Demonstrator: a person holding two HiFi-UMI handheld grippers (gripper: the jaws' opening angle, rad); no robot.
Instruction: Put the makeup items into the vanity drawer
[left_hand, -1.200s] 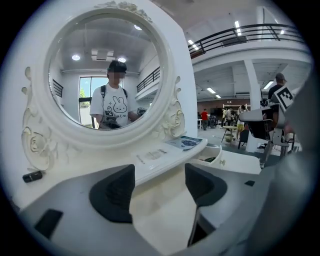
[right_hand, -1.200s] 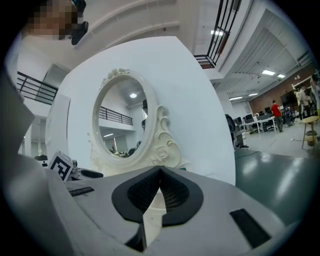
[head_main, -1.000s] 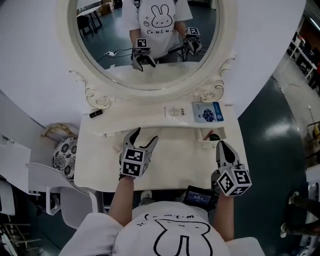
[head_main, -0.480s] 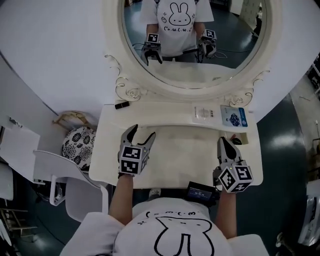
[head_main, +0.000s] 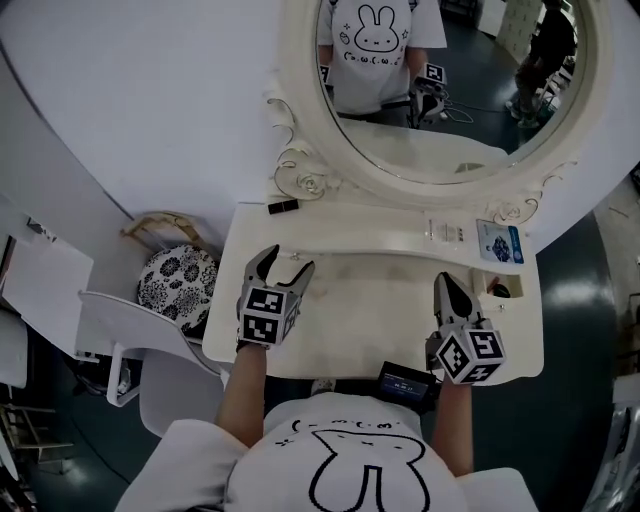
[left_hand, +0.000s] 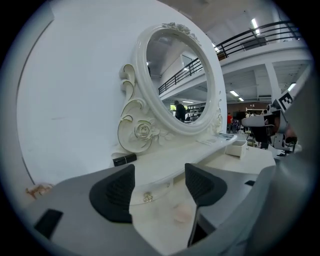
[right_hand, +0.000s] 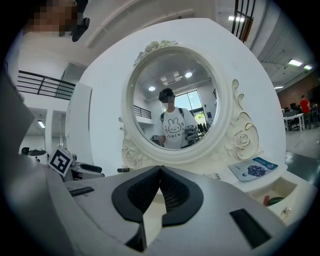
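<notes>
Evidently nothing is in hand yet. The left gripper (head_main: 283, 264) hovers over the white vanity table (head_main: 370, 300) with its jaws spread and empty, likely readied for the small black tube (head_main: 283, 206) on the raised shelf beyond. The right gripper (head_main: 441, 282) is pinched closed on nothing beside the small open drawer (head_main: 488, 282). The flat blue packet (head_main: 500, 243) lies on the shelf behind that drawer.

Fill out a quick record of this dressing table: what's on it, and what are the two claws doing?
Left gripper: open, empty, over the tabletop
Right gripper: shut, empty
Shelf: black tube, white packet, blue packet
Small drawer: open at the right, items inside
Mirror: oval, ornate white frame
</notes>
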